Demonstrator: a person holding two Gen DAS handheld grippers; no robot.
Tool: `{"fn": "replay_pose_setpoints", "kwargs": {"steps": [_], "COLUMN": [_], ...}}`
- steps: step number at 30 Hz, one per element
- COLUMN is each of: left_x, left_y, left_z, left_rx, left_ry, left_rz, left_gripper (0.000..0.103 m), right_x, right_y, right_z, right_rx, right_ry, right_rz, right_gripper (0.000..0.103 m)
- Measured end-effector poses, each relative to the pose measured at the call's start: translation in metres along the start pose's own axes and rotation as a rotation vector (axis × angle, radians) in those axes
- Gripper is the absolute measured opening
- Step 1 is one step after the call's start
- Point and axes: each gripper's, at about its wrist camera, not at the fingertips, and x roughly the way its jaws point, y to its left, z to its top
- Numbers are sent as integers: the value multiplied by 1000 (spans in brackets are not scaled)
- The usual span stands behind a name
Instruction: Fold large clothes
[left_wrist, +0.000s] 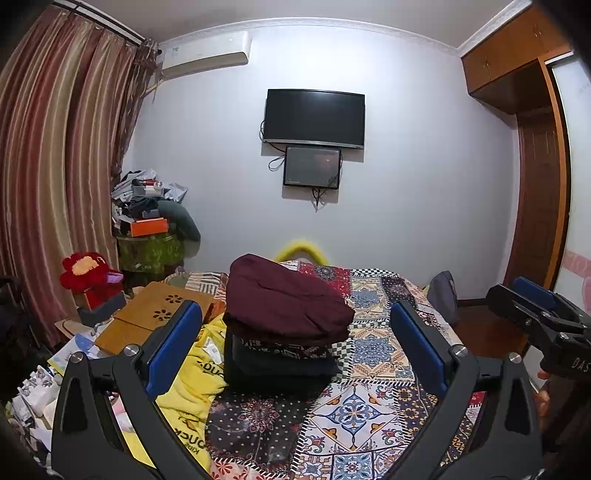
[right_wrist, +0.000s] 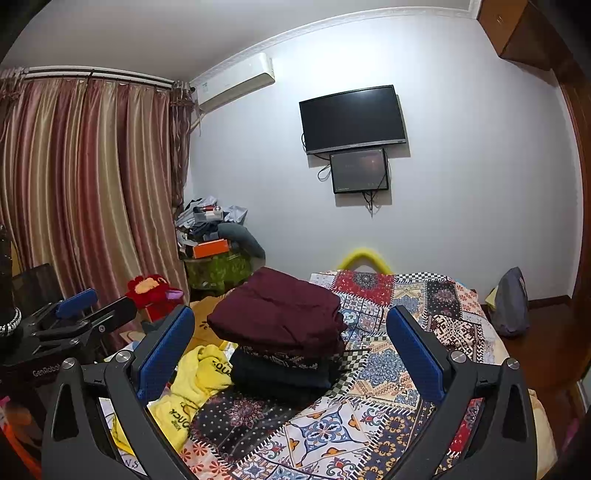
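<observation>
A stack of folded clothes sits on the patterned bedspread (left_wrist: 369, 369), with a maroon garment (left_wrist: 284, 299) on top and dark folded pieces (left_wrist: 277, 365) under it. The stack also shows in the right wrist view (right_wrist: 277, 314). A crumpled yellow garment (left_wrist: 192, 387) with black lettering lies left of the stack, and it shows in the right wrist view (right_wrist: 195, 384) too. My left gripper (left_wrist: 295, 332) is open and empty, held above the bed facing the stack. My right gripper (right_wrist: 291, 332) is open and empty, beside the left one (right_wrist: 85, 314).
Cardboard pieces (left_wrist: 155, 314) and small clutter lie on the bed's left side. A red plush toy (left_wrist: 88, 273) and a piled-up stand (left_wrist: 151, 229) sit by the curtain. A grey bag (right_wrist: 511, 302) rests at the bed's right edge. A TV (left_wrist: 314, 118) hangs on the wall.
</observation>
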Motion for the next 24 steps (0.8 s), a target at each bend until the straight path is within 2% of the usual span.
{"fn": "replay_pose_setpoints", "kwargs": {"steps": [10, 24], "left_x": [0, 2], "left_y": [-2, -4], "left_z": [0, -4], "left_rx": [-3, -3], "left_ry": [7, 22], "left_rz": [-39, -44], "left_gripper": [102, 102], "right_x": [0, 1], "right_y": [-3, -3], "right_z": [-2, -3], "right_rx": [18, 21], "right_ry": [2, 6], "right_rz": [-4, -6], "right_gripper": [103, 103]}}
